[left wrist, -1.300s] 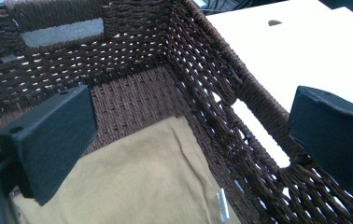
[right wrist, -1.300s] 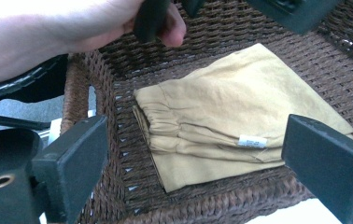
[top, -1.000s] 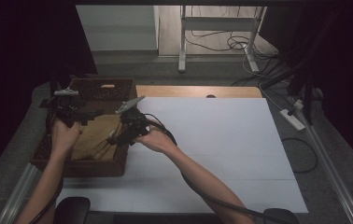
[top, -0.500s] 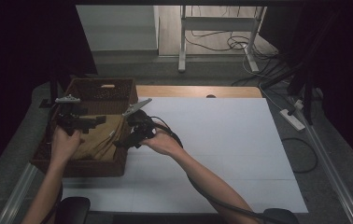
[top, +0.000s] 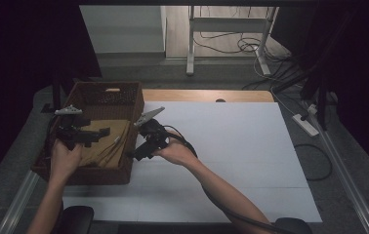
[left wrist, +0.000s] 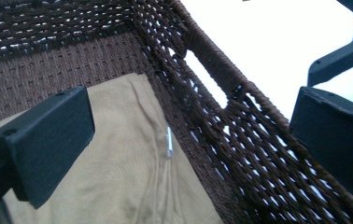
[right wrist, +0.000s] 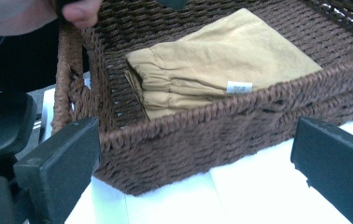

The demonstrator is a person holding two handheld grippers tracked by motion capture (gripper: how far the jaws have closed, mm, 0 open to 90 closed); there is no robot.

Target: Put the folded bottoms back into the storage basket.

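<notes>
The brown wicker basket (top: 105,97) sits at the left of the white tabletop (top: 231,146), holding a folded tan cloth (right wrist: 221,60). The left tongs (top: 94,134) hover spread over the cloth inside the basket. The right tongs (top: 136,155) are spread just outside the basket's right wall.

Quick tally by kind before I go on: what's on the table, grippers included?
Wicker basket: 1
Folded tan garment inside it: 1
Grippers: 2, left gripper over the basket, right gripper outside its wall, both with fingers apart
Total: 4
</notes>
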